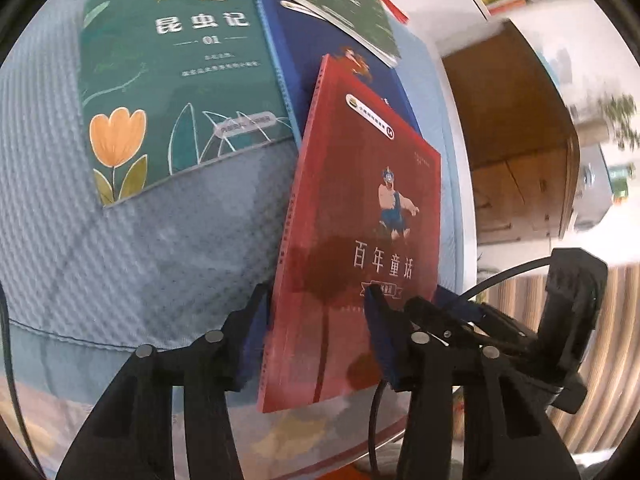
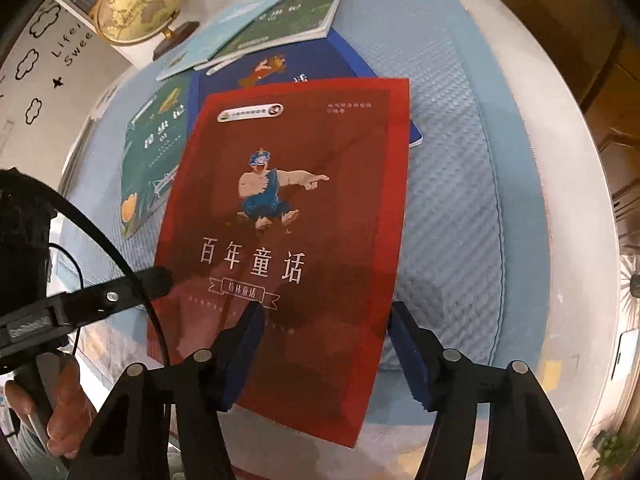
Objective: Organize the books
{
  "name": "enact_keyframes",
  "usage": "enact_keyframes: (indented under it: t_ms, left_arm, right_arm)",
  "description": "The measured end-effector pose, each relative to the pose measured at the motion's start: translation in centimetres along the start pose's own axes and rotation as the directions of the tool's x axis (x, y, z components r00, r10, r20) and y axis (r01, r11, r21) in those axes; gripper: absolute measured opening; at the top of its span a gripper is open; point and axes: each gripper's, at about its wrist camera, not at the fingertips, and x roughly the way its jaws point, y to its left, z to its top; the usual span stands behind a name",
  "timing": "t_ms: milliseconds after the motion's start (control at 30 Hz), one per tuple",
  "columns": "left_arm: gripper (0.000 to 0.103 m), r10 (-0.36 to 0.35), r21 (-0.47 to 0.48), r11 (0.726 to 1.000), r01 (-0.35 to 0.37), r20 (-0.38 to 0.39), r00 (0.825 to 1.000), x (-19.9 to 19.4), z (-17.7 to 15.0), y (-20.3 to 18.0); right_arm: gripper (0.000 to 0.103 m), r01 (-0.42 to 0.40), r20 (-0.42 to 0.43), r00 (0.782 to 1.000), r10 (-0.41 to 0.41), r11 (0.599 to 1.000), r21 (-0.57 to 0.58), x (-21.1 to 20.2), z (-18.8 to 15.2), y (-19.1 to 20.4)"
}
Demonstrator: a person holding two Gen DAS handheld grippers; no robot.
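Observation:
A red storybook (image 1: 360, 208) (image 2: 288, 208) is tilted up off the blue quilted mat (image 1: 100, 240), with its far corner over a dark blue book (image 1: 320, 48) (image 2: 316, 64). My left gripper (image 1: 316, 296) has one pad under the spine edge and the other on the cover. My right gripper (image 2: 326, 312) grips the opposite near corner, one pad on the cover and one at the right edge. A large green book (image 1: 176, 80) (image 2: 152, 148) lies flat to the left. A smaller green book (image 1: 352, 4) (image 2: 296, 8) and a pale blue booklet (image 2: 208, 40) overlap at the back.
The mat covers a white round table (image 2: 568, 200). A globe (image 2: 140, 4) stands at the back left beside a white wall with lettering. A wooden cabinet (image 1: 512, 140) is off the table's right side. A person's hand (image 2: 64, 412) holds the left gripper's handle.

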Motion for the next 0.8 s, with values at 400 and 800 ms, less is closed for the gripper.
enact_keyframes:
  t_ms: [400,800]
  left_arm:
    - [0.028,-0.149,-0.026,0.988,0.149,0.02,0.989,-1.8,-1.7,-1.5]
    - [0.015,-0.152,-0.13,0.981,0.144,-0.056,0.987,2.1,-2.9,-3.1]
  right_arm:
    - [0.07,-0.13,0.044,0.991,0.126,0.984,0.121,-0.9,-0.8,-2.2]
    - [0.07,-0.19,-0.026,0.981,0.192,0.978,0.083,-1.8,-2.5,-2.9]
